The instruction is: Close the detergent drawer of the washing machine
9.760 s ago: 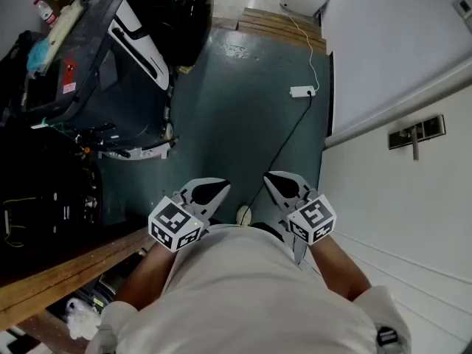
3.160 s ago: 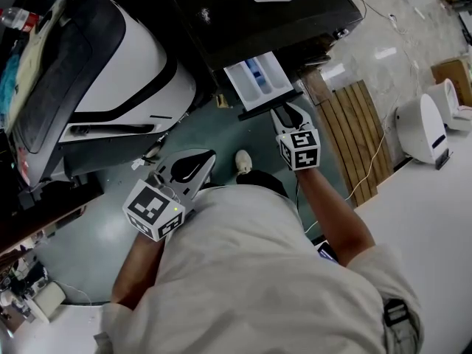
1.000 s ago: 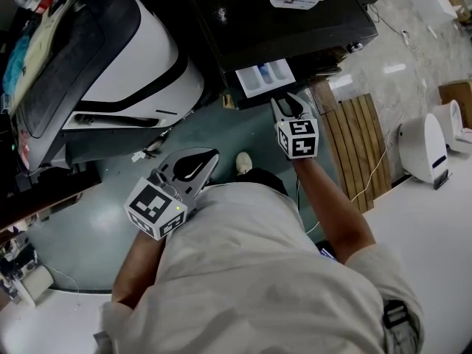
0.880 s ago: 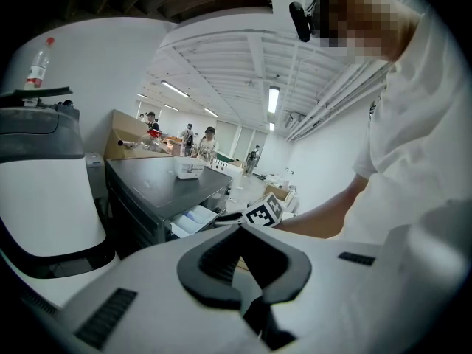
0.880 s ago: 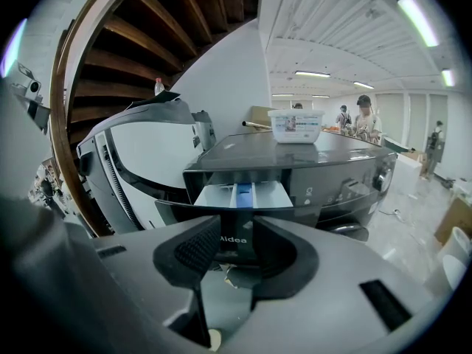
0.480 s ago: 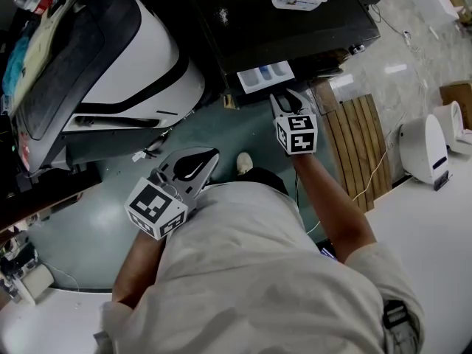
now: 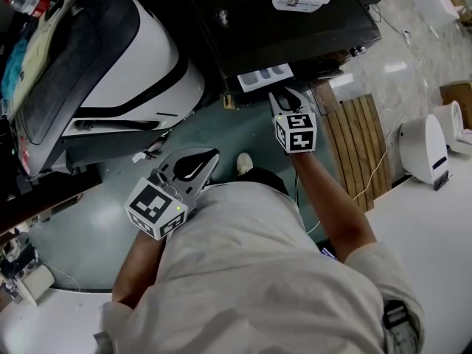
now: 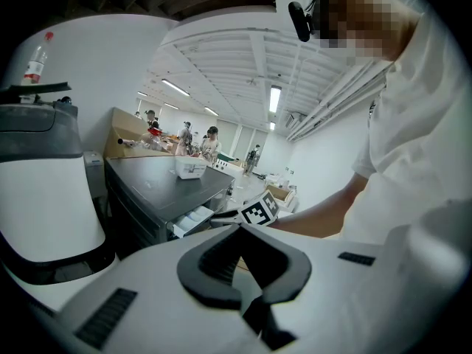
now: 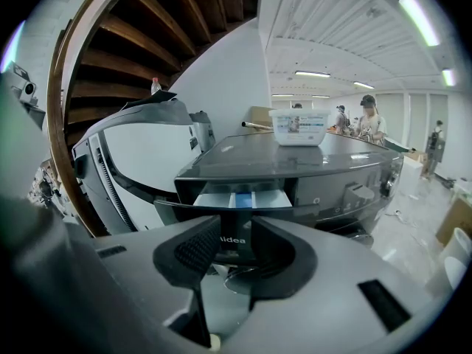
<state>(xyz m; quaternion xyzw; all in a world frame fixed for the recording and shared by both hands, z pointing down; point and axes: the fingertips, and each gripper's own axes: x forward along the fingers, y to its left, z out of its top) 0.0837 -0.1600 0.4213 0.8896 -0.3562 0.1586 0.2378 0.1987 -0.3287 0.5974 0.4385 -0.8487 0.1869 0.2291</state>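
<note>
Dark-grey washing machine (image 7: 295,21) with its detergent drawer (image 7: 264,74) projecting slightly from the upper front panel, white and blue compartments partly exposed. The right gripper (image 7: 286,99) is held at the drawer's front face, jaws narrowly parted, nothing clasped. The left gripper (image 7: 206,158) is held well back from the machine, jaws together and empty. An off-centre push is judged liable to skew and jam the drawer, or the tips may slide off its front lip. Open floor is left before the machine; a wooden pallet (image 7: 354,135) lies beside its front corner.
</note>
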